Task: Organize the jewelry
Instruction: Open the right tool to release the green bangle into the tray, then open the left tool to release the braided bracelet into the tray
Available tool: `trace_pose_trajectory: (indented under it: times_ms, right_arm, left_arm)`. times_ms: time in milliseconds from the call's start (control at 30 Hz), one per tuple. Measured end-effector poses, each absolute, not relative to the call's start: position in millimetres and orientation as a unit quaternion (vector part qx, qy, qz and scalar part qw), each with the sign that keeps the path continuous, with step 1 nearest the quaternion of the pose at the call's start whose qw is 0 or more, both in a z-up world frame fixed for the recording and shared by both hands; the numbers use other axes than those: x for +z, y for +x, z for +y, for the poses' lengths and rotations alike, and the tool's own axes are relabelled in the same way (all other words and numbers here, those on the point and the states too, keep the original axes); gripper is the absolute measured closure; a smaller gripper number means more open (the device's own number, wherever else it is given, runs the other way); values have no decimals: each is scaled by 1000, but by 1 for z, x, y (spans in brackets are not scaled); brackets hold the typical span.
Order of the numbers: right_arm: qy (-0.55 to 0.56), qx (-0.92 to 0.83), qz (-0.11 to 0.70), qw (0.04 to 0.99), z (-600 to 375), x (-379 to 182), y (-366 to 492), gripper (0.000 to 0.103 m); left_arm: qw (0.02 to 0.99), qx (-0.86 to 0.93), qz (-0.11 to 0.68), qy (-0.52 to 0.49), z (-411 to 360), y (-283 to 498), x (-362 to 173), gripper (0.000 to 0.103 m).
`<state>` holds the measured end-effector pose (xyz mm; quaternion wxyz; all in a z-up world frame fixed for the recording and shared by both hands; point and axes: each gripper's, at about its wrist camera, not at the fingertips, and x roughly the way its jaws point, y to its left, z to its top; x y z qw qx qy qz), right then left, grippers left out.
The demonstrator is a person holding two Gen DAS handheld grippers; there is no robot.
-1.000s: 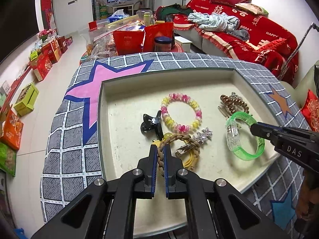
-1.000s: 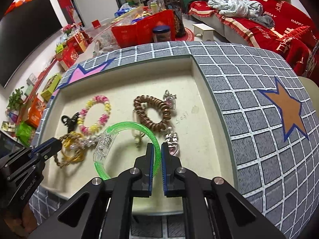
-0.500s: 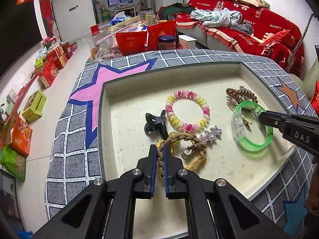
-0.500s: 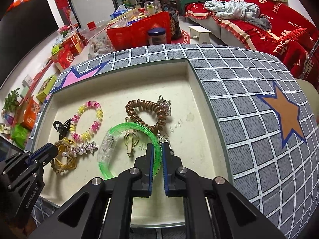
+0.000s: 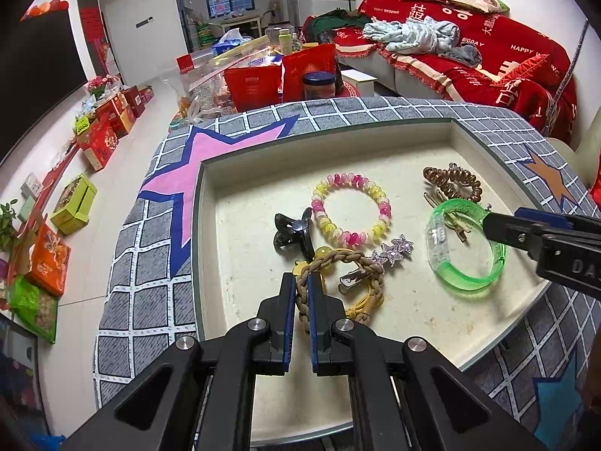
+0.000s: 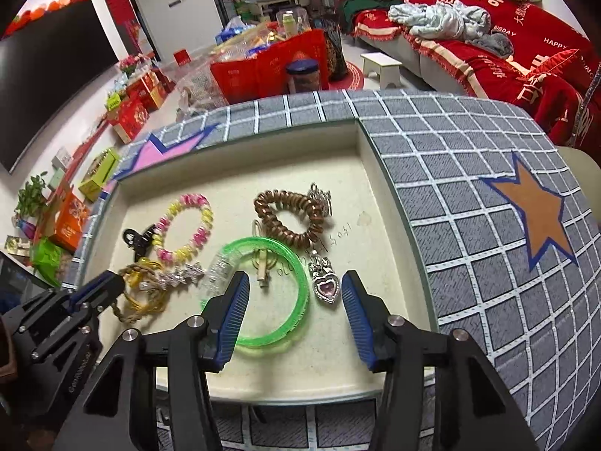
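Left tool: the left tool (image 5: 299, 282) is clenched on the near side of the brown braided rope bracelet (image 5: 340, 280), at the near left of the tray.
Right tool: the right tool (image 6: 294, 288) stands released, its jaws having just been opening; the near right arc of the translucent green plastic bangle (image 6: 263, 293) lies between them, no pad pressing on it.
Bangle: flat on the cream recessed tray (image 6: 330, 360), near the front edge; a small wooden clip (image 6: 261, 267) lies inside its ring.
Beside the bangle: a silver pendant with a pink heart stone (image 6: 326, 282) sits just right of it, between the open fingers.
Rope bracelet area: a yellow cord bracelet (image 5: 366, 300) lies tangled under the braid, and a silver star-shaped hair clip (image 5: 390, 253) rests against its right side.
Middle of tray: a black plastic claw clip (image 5: 295, 231) sits left, next to a pink and yellow beaded bracelet (image 5: 351, 208).
Farther right: a brown spiral hair tie (image 6: 291, 216) lies just beyond the bangle, with a small silver crown-shaped charm (image 6: 320, 197) at its far right side.
Surround: a grey checked cloth with star patches (image 6: 469, 195) frames the tray on the desk.
Far: a sofa under a red cover (image 5: 488, 56).
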<state>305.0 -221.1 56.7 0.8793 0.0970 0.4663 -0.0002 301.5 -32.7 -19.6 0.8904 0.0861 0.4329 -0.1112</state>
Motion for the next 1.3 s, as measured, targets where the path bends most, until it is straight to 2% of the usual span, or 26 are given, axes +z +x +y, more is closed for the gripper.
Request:
trace_pose_trajectory:
  times_ms: [567,1300]
  right_arm:
    - [109,-6,428,897,-231,88,276,46]
    - [106,-10,431,896,-233,87,268,46]
  left_arm:
    - [901,-105,410,94,-35,293,0,79]
    - [916,-47,387,94,-13,289,7,79]
